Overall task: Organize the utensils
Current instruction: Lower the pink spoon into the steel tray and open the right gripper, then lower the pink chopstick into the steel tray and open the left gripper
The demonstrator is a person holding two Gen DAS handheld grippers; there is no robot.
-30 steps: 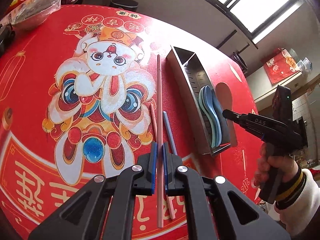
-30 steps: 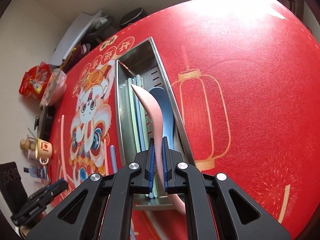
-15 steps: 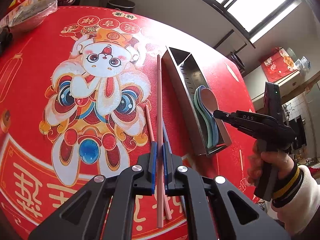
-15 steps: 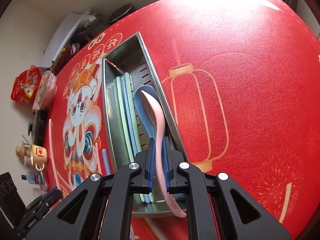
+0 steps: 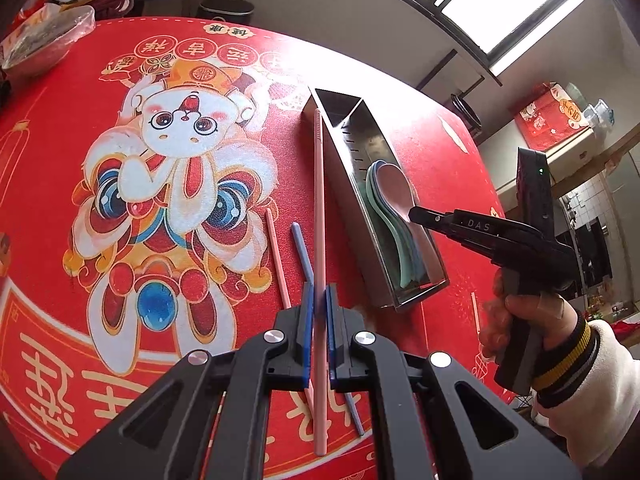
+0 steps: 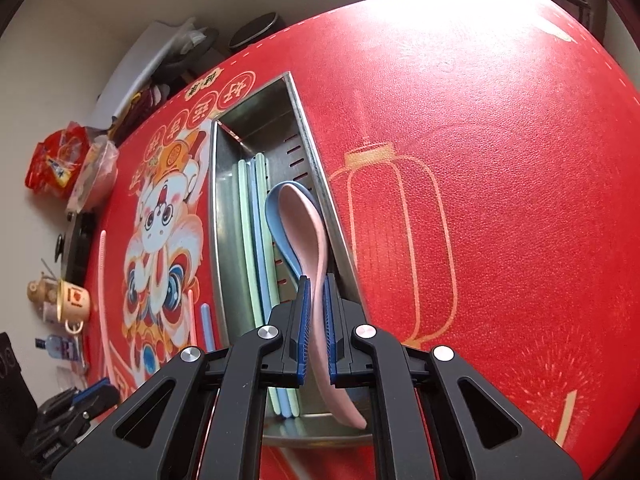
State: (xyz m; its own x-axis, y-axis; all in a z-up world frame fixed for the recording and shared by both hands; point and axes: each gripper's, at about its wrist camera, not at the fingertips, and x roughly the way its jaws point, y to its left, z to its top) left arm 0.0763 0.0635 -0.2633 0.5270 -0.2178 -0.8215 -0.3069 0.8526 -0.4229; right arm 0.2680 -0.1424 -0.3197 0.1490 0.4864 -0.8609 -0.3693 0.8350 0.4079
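A steel utensil tray (image 5: 340,148) (image 6: 222,240) lies on the red tablecloth. My right gripper (image 6: 316,316) is shut on the handle of a pink spoon (image 6: 304,220) (image 5: 394,190), whose bowl rests on a blue spoon (image 6: 276,216) in the tray's right compartment. Green and blue chopsticks (image 6: 256,248) lie in the left compartment. My left gripper (image 5: 318,320) is shut on a long pink chopstick (image 5: 319,208), held just left of the tray. A shorter-looking pink chopstick (image 5: 276,256) and a blue chopstick (image 5: 302,252) lie on the cloth beneath it.
A foil dish (image 5: 44,40) and snack bags (image 6: 56,164) sit at the table's far left edge. A mug (image 6: 74,300) and a small bottle (image 6: 60,346) stand beside the table. A hand in a white sleeve (image 5: 576,360) holds the right gripper.
The right gripper has lowered the pink spoon into the tray until its bowl lies on the blue spoon. The left gripper has kept its hold and barely moved.
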